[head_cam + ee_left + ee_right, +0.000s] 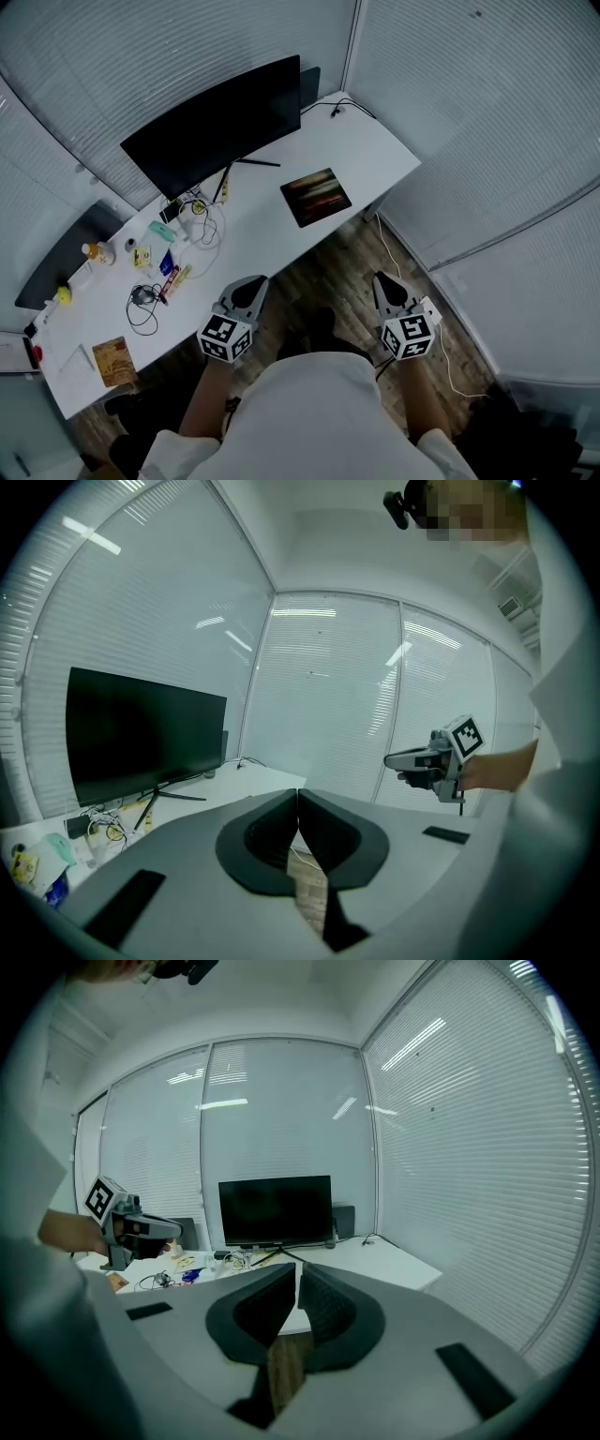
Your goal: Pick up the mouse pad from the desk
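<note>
The mouse pad [316,197], dark with a reddish-brown pattern, lies flat on the white desk [375,155], right of the monitor stand. Both grippers hang over the wooden floor in front of the desk's near edge, short of the pad. In the head view my left gripper [250,285] is shut and empty, down-left of the pad. Down-right of the pad, my right gripper [385,281] is shut too, with nothing in it. The left gripper view shows its jaws [298,795] pressed together and the right gripper [412,759] beyond. The pad is hidden in both gripper views.
A wide black monitor [216,127] stands at the desk's back. Cables, small packets, a bottle and a brown booklet [114,361] clutter the desk's left half. A white cable [450,366] trails on the floor at the right. Blinds close the room off on all sides.
</note>
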`<control>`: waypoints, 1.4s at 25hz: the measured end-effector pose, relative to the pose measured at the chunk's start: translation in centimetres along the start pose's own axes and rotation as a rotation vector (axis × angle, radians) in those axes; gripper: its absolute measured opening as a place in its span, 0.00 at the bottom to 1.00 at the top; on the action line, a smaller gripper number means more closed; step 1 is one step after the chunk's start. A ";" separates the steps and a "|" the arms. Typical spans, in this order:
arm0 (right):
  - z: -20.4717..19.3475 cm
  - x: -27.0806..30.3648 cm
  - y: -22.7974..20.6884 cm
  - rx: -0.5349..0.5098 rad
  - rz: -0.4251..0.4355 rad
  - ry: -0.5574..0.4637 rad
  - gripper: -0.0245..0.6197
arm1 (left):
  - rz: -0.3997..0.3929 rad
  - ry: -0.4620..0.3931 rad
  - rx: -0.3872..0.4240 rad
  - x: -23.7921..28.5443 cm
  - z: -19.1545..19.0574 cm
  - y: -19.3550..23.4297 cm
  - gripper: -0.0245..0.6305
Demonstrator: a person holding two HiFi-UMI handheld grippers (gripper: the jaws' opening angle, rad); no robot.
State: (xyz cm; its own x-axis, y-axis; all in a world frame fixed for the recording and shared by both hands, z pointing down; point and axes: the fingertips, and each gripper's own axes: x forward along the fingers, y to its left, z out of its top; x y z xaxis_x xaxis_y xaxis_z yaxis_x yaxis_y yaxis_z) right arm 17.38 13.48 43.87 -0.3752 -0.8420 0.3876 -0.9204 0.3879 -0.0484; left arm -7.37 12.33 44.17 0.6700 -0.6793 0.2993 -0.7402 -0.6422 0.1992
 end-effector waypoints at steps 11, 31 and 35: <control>2.3 6.3 -6.6 -0.009 0.076 0.011 0.10 | 0.077 0.026 -0.010 6.9 1.8 2.0 0.07; 0.9 15.7 -11.8 -0.098 0.247 0.108 0.10 | 0.219 0.072 -0.077 14.1 2.1 3.4 0.07; 0.1 17.4 -11.4 -0.095 0.258 0.134 0.10 | 0.218 0.097 -0.083 14.7 1.6 4.3 0.07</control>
State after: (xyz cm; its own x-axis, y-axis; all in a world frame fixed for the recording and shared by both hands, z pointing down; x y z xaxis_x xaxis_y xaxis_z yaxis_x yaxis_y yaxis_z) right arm 21.37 -5.58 51.10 -0.5719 -0.6564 0.4920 -0.7798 0.6212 -0.0777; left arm -0.58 -1.01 47.92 0.4881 -0.7588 0.4313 -0.8716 -0.4498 0.1950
